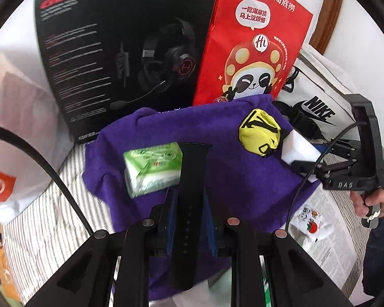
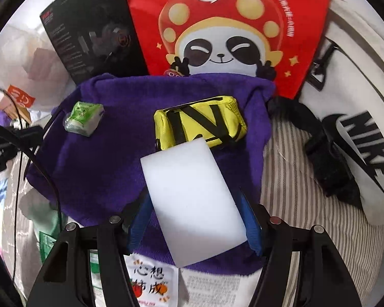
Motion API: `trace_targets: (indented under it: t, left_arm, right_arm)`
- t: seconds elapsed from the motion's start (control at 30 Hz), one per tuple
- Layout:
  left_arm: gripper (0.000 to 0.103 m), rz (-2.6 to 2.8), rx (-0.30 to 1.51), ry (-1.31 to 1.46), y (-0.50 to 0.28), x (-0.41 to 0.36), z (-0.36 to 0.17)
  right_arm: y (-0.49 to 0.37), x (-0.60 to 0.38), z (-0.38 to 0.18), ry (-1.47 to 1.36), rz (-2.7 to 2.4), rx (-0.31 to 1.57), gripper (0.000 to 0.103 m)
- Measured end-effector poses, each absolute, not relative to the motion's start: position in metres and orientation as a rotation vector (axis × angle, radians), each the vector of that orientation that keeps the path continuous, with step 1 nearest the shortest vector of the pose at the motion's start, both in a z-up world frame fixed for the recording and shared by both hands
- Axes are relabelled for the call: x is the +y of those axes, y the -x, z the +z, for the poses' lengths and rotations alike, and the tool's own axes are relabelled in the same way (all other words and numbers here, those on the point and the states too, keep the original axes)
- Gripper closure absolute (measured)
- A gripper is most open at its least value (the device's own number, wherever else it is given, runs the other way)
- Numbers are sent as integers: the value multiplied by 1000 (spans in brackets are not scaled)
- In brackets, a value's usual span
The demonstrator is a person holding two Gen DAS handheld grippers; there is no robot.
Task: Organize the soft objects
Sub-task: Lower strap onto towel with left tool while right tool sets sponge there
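Purple towel (image 2: pixel 115 174) spread over the striped bed (image 2: pixel 289 184); yellow pouch (image 2: pixel 199 122) near its far edge, tissue pack (image 2: pixel 84 119) toward its left edge; white sponge (image 2: pixel 192 199) clamped in right gripper (image 2: pixel 195 220); black strap (image 1: pixel 189 199) pinched by left gripper (image 1: pixel 189 217)

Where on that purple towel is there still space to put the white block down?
Free: the purple towel between the green tissue pack and yellow pouch, and below the pack. Crowded: the back edge by the red bag.
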State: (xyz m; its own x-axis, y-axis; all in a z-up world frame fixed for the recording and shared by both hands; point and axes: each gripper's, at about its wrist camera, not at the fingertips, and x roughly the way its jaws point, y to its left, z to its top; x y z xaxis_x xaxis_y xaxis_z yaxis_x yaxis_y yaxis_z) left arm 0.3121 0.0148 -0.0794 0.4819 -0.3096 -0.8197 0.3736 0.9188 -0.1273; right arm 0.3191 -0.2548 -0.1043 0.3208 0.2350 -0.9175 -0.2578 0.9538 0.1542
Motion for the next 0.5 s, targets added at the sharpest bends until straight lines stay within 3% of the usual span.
trace_targets:
  t: [0.5]
  left_arm:
    - [82,-451,1066,-125,-331,-8,-126]
  right_arm:
    - [-334,-240,-131,103,358,1230,39]
